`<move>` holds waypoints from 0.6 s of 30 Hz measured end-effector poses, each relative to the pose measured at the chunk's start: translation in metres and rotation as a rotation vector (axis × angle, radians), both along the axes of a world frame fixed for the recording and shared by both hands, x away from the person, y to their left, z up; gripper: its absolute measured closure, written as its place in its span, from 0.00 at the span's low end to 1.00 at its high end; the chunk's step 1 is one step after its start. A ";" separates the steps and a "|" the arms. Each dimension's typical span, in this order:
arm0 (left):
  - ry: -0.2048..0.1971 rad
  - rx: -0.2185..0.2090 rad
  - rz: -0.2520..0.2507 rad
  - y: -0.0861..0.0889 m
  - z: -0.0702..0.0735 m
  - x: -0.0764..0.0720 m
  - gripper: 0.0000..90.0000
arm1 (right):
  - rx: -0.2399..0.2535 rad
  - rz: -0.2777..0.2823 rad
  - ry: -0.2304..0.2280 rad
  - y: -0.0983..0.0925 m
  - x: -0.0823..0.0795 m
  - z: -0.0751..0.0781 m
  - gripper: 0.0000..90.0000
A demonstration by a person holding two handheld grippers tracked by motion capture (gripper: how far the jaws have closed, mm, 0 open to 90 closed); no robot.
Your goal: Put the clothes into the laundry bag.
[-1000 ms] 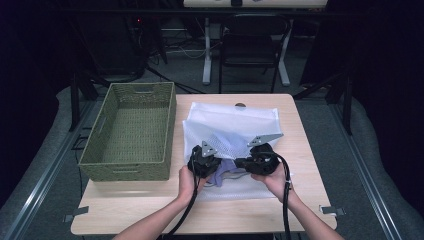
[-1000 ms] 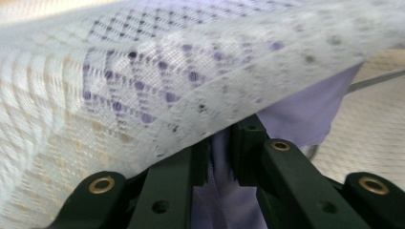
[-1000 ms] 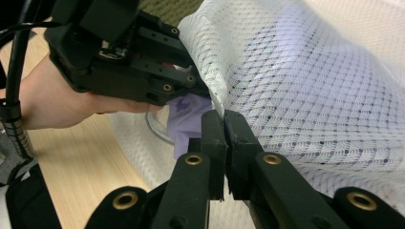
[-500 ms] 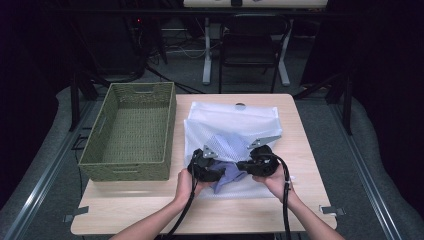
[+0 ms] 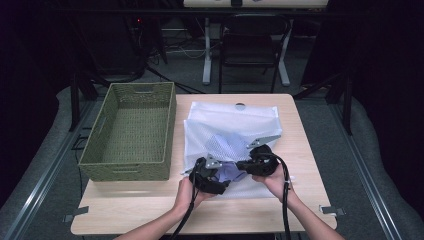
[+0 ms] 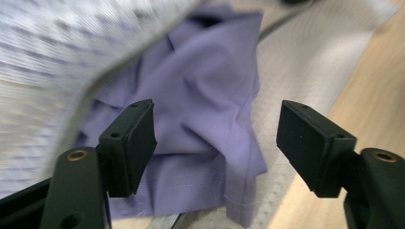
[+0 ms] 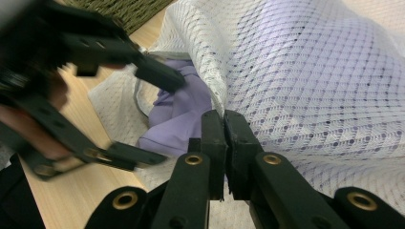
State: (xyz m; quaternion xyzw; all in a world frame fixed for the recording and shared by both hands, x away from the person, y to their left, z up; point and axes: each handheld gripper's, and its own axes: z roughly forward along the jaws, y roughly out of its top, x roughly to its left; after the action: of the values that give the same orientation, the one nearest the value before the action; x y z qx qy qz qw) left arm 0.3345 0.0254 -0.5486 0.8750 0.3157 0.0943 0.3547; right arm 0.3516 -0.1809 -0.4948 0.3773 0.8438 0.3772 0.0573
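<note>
In the high view, the left gripper (image 5: 212, 172) and right gripper (image 5: 252, 162) are working at the near edge of a white mesh bag (image 5: 232, 125) lying beside a green basket (image 5: 130, 132).

In the left gripper view, the jaws have just been opening and are standing apart, clear of the purple cloth (image 6: 200, 119) poking out of the bag's mouth toward the person.

In the right gripper view, the jaws are pinching the mesh edge, lifting it. The stuffing step seems underway; next, the left gripper probably needs to push the cloth deeper, along the bag's length.
</note>
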 end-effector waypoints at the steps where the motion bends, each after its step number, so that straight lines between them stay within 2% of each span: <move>1: 0.002 0.002 0.011 -0.002 -0.006 0.001 0.37 | -0.003 0.004 0.002 0.000 0.000 -0.001 0.98; 3: 0.004 -0.003 0.032 -0.005 -0.016 0.005 0.43 | -0.005 0.003 0.010 0.001 0.001 -0.002 0.98; 5: 0.005 -0.021 0.052 -0.007 -0.022 0.009 0.55 | -0.009 0.009 0.014 0.003 0.001 -0.004 0.98; 9: -0.012 -0.034 0.088 -0.009 -0.024 0.016 0.82 | 0.006 0.010 0.007 0.004 0.000 0.000 0.98; 10: -0.031 -0.037 0.102 -0.010 -0.022 0.019 0.85 | 0.011 0.012 0.004 0.004 -0.001 0.002 0.98; 12: -0.054 -0.053 0.120 -0.011 -0.018 0.023 0.91 | 0.023 0.014 -0.005 0.003 -0.001 0.006 0.98; 16: -0.110 -0.093 0.172 -0.011 -0.008 0.030 0.94 | 0.061 0.006 -0.009 0.001 -0.001 0.013 0.98; 18: -0.157 -0.114 0.204 -0.011 -0.003 0.034 0.94 | 0.073 0.000 -0.014 -0.002 -0.002 0.016 0.98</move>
State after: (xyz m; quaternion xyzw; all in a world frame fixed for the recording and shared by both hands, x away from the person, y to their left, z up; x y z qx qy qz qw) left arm 0.3683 0.0145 -0.5517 0.8068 0.3793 0.1800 0.4157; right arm 0.3494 -0.1825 -0.4788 0.3764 0.8292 0.4102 0.0495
